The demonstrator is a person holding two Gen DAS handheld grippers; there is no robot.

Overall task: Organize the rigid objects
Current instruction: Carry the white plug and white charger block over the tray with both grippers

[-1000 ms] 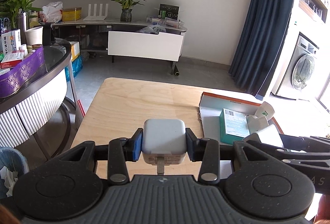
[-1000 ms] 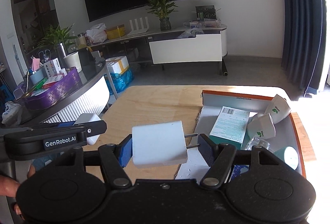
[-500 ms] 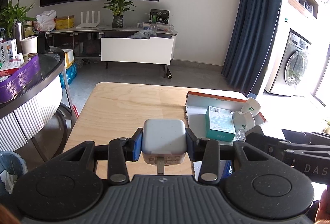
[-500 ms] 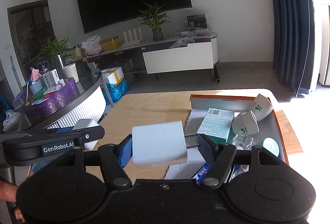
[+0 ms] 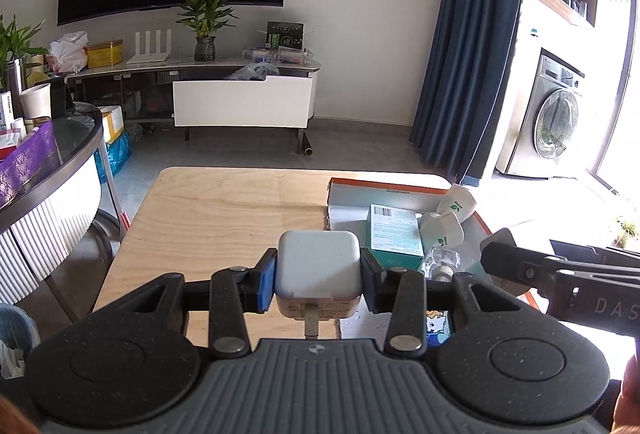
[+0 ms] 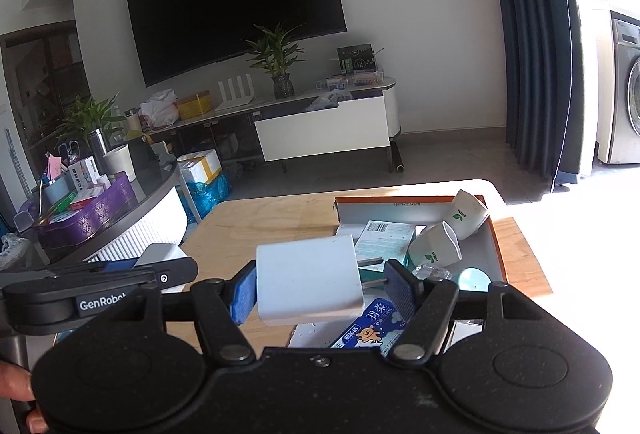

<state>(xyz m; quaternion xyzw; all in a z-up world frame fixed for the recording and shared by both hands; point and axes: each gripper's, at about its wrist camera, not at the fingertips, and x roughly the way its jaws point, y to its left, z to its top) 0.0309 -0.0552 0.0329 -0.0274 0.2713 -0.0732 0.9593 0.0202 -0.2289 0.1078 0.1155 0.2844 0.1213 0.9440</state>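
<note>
My left gripper [image 5: 318,274] is shut on a small white cube charger [image 5: 318,262], its plug pin pointing back at the camera. It hovers over the near part of the wooden table [image 5: 224,218]. My right gripper [image 6: 320,288] is shut on a larger flat white charger [image 6: 308,278]: the left pad presses its body and its two metal prongs meet the right pad. Ahead and to the right lies a shallow orange-rimmed box [image 5: 384,183] [image 6: 400,199] holding a teal carton [image 5: 394,230], two paper cups [image 5: 444,230], a clear bottle [image 5: 440,260] and a blue tissue pack [image 6: 372,326].
A round glass-topped counter [image 5: 72,138] with a purple tray stands left of the table, with a bin [image 5: 12,334] below it. A TV cabinet [image 5: 240,106], a dark curtain [image 5: 472,54] and a washing machine [image 5: 556,114] lie beyond. A hand [image 6: 16,386] shows at lower left.
Both grippers have moved to the right over the table, so the orange-rimmed box now sits nearer the middle of each view. Both chargers stay gripped as before.
</note>
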